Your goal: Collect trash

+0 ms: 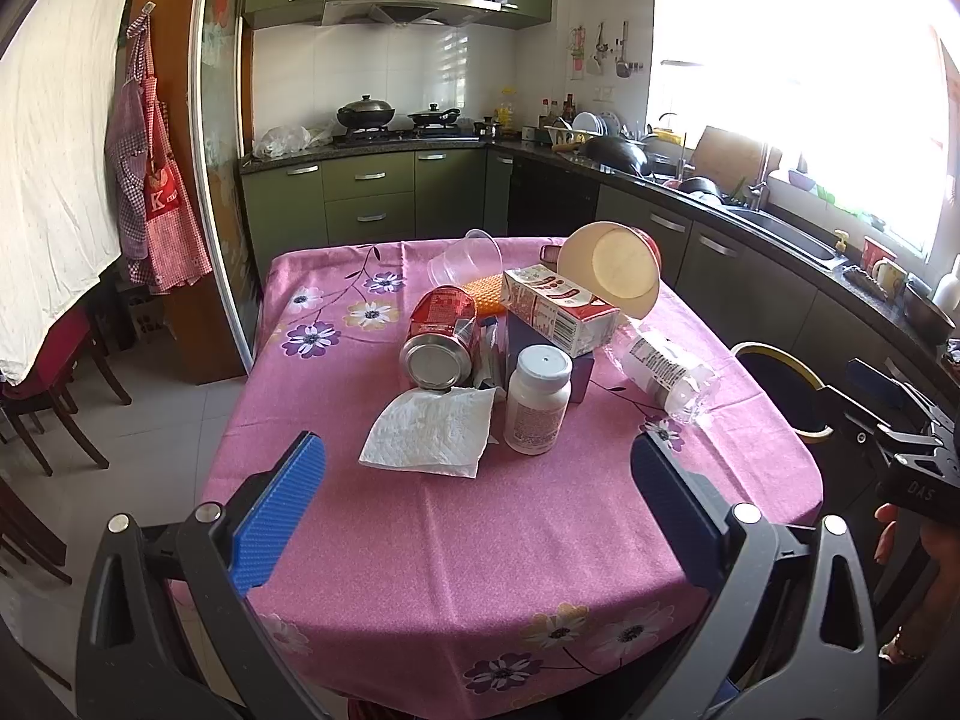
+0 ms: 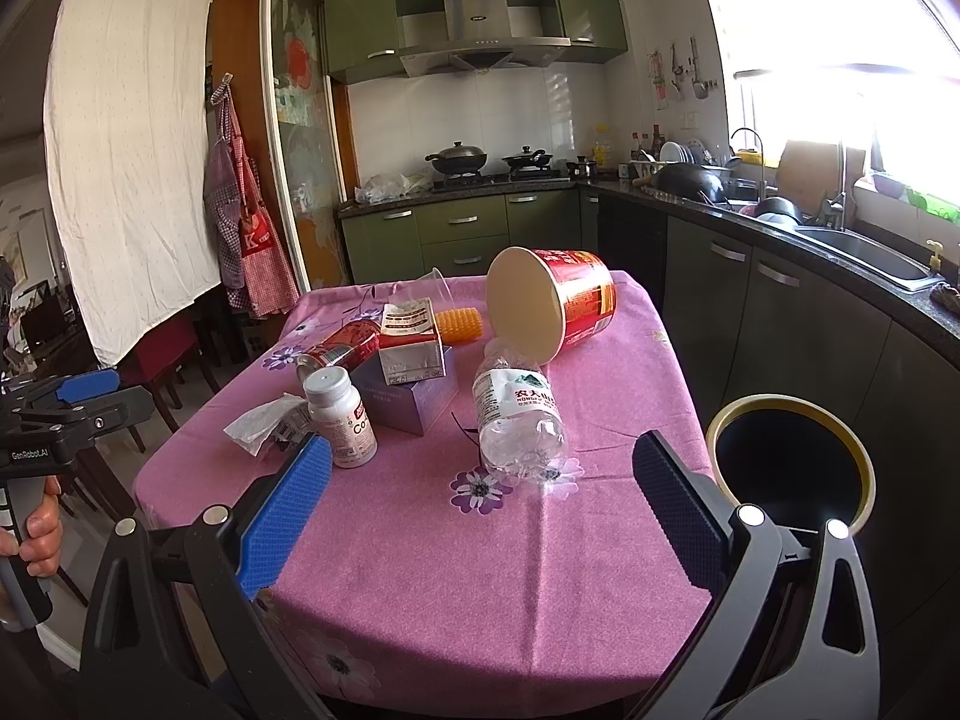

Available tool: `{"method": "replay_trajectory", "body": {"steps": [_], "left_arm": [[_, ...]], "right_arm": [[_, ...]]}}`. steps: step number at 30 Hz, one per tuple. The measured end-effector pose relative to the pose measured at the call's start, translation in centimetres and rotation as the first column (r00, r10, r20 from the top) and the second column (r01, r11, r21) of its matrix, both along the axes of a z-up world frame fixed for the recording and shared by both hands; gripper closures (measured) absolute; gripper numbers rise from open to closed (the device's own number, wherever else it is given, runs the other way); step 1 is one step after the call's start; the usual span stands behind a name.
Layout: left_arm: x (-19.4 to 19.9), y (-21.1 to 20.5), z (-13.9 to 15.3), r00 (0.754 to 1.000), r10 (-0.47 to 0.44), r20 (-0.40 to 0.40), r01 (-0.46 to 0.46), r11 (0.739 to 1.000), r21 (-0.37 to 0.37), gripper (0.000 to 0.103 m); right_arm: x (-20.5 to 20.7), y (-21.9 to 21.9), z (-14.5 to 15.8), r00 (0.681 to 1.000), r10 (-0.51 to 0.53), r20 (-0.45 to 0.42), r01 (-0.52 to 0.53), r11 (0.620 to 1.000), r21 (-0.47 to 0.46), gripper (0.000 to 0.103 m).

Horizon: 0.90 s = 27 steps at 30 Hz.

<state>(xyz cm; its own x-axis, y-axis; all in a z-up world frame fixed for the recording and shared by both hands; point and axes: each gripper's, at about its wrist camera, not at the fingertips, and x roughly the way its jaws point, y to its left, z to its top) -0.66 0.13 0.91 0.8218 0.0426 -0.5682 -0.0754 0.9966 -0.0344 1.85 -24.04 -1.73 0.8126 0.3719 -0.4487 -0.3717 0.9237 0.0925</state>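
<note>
Here, left gripper (image 1: 477, 495) spread wide, empty, right gripper (image 2: 480, 495) likewise, trash bin (image 2: 792, 420) beside table (image 2: 480, 570).

We see a matt pink cloth (image 1: 480, 540) at centre, a shiny metal can (image 1: 441, 336), a crinkled paper napkin (image 1: 429, 435) and a glossy clear plastic bottle (image 2: 519, 414).

A pink flower-patterned tablecloth (image 1: 480, 540) carries a red can (image 1: 441, 336), a white pill bottle (image 1: 537, 399) and a purple box (image 2: 414, 399).
</note>
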Motion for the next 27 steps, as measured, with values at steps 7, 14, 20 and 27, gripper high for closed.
{"method": "replay_trajectory", "body": {"steps": [7, 14, 20, 27], "left_arm": [[-0.01, 0.05, 0.47, 1.0, 0.005, 0.012, -0.005, 1.0, 0.011, 0.006], [0.0, 0.13, 0.46, 1.0, 0.002, 0.009, -0.002, 1.0, 0.011, 0.006], [0.03, -0.04, 0.36, 1.0, -0.001, 0.006, 0.001, 1.0, 0.014, 0.006], [0.03, -0.14, 0.27, 1.0, -0.001, 0.006, 0.001, 1.0, 0.017, 0.006]], "right_arm": [[0.02, 0.02, 0.0, 1.0, 0.001, -0.002, -0.001, 1.0, -0.001, 0.004], [-0.02, 0.0, -0.06, 1.0, 0.0, -0.002, 0.0, 1.0, -0.001, 0.004], [-0.03, 0.02, -0.08, 1.0, 0.0, -0.003, 0.0, 1.0, 0.0, 0.004], [-0.01, 0.02, -0.11, 1.0, 0.0, -0.002, 0.0, 1.0, -0.001, 0.004]]}}
